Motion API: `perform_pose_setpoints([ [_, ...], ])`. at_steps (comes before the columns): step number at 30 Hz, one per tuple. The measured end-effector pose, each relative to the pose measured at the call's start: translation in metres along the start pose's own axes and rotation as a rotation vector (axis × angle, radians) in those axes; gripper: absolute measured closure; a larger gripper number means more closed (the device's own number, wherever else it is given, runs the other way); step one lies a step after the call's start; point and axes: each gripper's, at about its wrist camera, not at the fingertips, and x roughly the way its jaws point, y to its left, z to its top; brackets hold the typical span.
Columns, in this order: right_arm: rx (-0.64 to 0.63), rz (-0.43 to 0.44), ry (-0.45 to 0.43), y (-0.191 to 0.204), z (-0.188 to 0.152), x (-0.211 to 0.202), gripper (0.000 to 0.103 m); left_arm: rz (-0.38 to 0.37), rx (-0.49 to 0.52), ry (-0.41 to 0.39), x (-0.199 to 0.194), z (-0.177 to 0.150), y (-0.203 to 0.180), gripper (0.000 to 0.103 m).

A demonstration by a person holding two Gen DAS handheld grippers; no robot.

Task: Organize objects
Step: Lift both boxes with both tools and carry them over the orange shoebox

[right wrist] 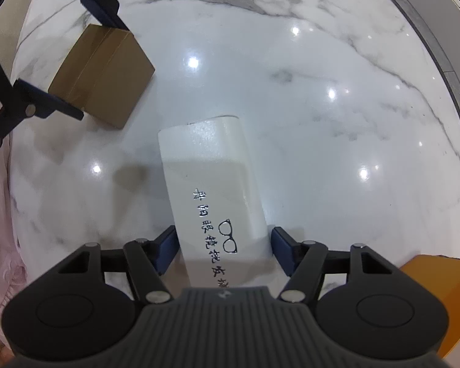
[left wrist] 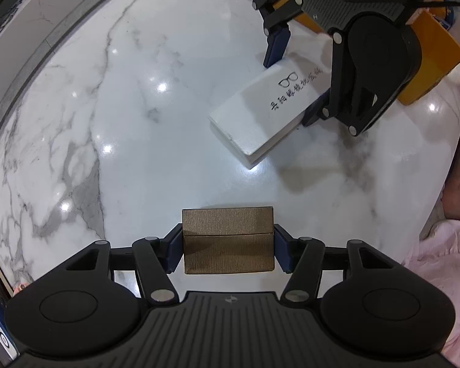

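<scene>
The white glasses case [right wrist: 213, 184] lies on the marble desk [right wrist: 337, 122] beside the orange bin [left wrist: 429, 58], right gripper [right wrist: 224, 251] jaws closing on it, perhaps not yet tight. Left gripper [left wrist: 228, 250] jaws clamp the brown box [left wrist: 228, 239]. Next: lift both into the bin.

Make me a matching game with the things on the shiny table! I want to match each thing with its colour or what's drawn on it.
Things:
1. box in the left gripper
2. box in the right gripper
3. bin
4. table

Descriptions:
A. orange
B. white with grey veins
C. brown
D. white with a glasses drawing

Pairs: 1-C, 2-D, 3-A, 4-B
</scene>
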Motion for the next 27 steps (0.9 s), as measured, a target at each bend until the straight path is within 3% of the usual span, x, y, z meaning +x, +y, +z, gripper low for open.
perform_pose_setpoints([
  [7,-0.043,-0.047,-0.038,0.009,0.0,-0.012,0.038,0.038,0.019,-0.048,-0.017,-0.002,-0.007,0.036],
  [15,-0.103,-0.115,-0.122,0.046,-0.006,-0.076,0.038,0.078,0.069,-0.109,-0.062,0.007,-0.009,0.036],
  [22,-0.152,-0.236,-0.147,0.031,-0.038,-0.15,0.038,0.102,0.163,-0.223,-0.117,0.043,-0.027,0.036],
  [27,-0.109,-0.35,-0.103,0.006,-0.08,-0.183,0.038,0.127,0.252,-0.297,-0.136,0.08,-0.05,0.036],
])
